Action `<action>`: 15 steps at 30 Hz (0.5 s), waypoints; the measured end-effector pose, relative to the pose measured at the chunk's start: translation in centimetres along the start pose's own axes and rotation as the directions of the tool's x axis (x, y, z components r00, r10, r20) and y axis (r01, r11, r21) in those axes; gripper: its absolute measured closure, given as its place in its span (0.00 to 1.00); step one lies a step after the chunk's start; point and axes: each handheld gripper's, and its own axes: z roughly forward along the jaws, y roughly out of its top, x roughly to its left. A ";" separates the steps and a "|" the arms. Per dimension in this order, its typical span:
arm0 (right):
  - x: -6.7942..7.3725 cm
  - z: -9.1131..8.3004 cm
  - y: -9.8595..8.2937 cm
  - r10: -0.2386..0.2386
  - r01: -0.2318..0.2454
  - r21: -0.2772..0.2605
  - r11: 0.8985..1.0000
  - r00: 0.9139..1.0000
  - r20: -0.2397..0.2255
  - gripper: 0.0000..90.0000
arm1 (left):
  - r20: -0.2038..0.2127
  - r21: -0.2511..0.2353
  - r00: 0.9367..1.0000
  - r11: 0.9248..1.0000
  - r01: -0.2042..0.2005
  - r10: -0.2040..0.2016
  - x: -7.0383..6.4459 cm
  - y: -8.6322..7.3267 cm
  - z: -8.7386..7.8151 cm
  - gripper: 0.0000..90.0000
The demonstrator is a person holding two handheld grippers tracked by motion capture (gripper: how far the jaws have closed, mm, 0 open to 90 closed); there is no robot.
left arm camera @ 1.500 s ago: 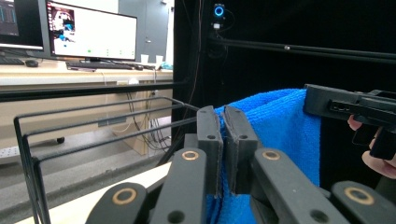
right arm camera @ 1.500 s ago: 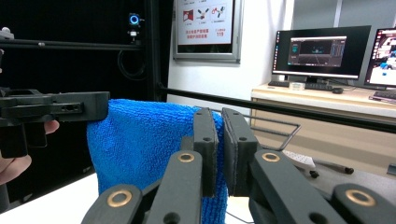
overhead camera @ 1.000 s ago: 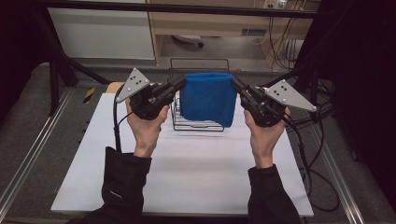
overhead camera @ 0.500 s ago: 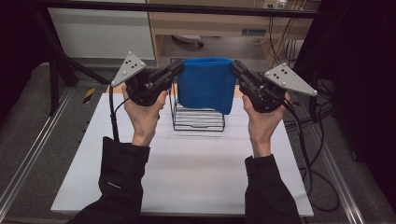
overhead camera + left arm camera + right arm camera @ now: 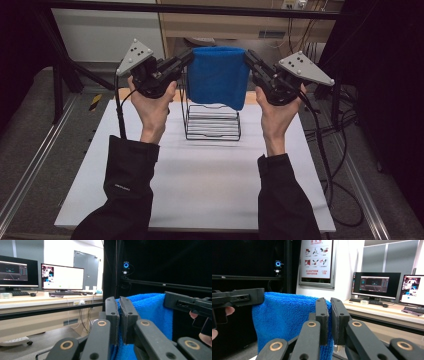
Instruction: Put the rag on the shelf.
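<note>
wire rack [image 5: 212,120] standing under hanging blue towel [image 5: 218,75], open table [image 5: 200,190] in front

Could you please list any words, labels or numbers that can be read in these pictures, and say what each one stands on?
"119": on the red-and-white wall poster; its other lines are too blurred to read.
Small print on the person's left sleeve: too small to read.
Monitor screens: text too small to read.
No lettering shows on the blue towel, the left gripper or the right gripper.
</note>
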 end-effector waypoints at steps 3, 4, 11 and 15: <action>-0.4 0.5 0.2 0.005 -0.005 -0.001 1.000 1.000 0.003 0.95 | -0.003 -0.002 1.000 1.000 0.001 -0.001 0.2 0.4 0.5 0.95; -0.5 0.7 0.3 0.002 -0.002 0.000 1.000 1.000 0.003 0.95 | -0.004 0.001 1.000 1.000 -0.004 0.004 0.3 0.6 0.6 0.95; -1.4 1.8 1.0 0.003 -0.003 -0.008 1.000 1.000 0.012 0.95 | -0.003 -0.003 1.000 1.000 0.002 -0.002 0.7 1.3 1.6 0.95; -1.7 2.5 1.3 0.001 0.000 -0.008 1.000 1.000 0.014 0.95 | -0.005 -0.003 1.000 1.000 0.009 -0.009 1.2 1.9 2.0 0.95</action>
